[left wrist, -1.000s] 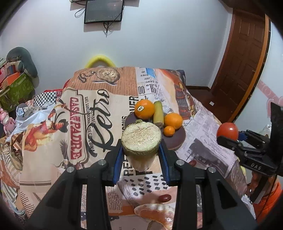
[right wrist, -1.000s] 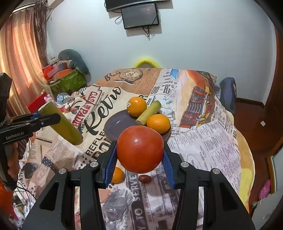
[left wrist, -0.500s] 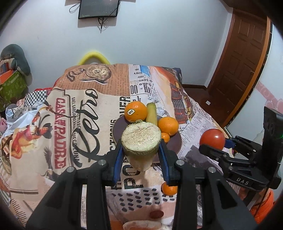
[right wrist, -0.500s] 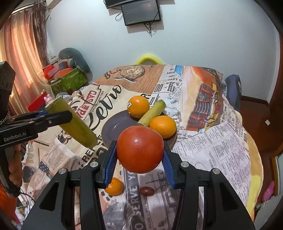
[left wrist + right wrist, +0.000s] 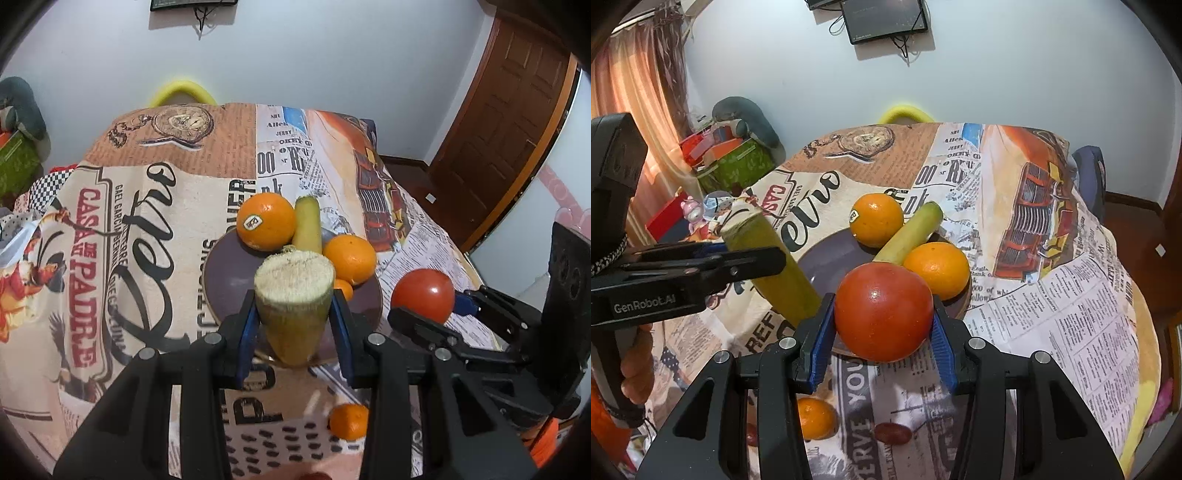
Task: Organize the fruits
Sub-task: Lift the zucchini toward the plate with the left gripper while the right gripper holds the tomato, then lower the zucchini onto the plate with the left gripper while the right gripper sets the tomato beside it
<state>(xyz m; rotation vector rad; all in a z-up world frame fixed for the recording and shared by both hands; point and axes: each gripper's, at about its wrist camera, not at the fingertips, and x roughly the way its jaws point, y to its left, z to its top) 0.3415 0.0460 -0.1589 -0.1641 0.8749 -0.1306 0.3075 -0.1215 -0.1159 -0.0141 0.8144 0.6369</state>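
My left gripper is shut on a green sugarcane piece, cut end towards the camera, held over the near rim of a dark purple plate. On the plate lie a stickered orange, a second cane piece, another orange and a small orange. My right gripper is shut on a red tomato, just before the plate's near edge. The right wrist view shows the left gripper with its cane piece at the plate's left side.
A small orange and a dark grape lie on the newspaper-print cloth in front of the plate. Boxes and toys stand left of the table. A brown door is at the right.
Both grippers have moved forward and down towards the plate, each keeping its fruit. The left one with the cane now hangs over the plate's near rim.
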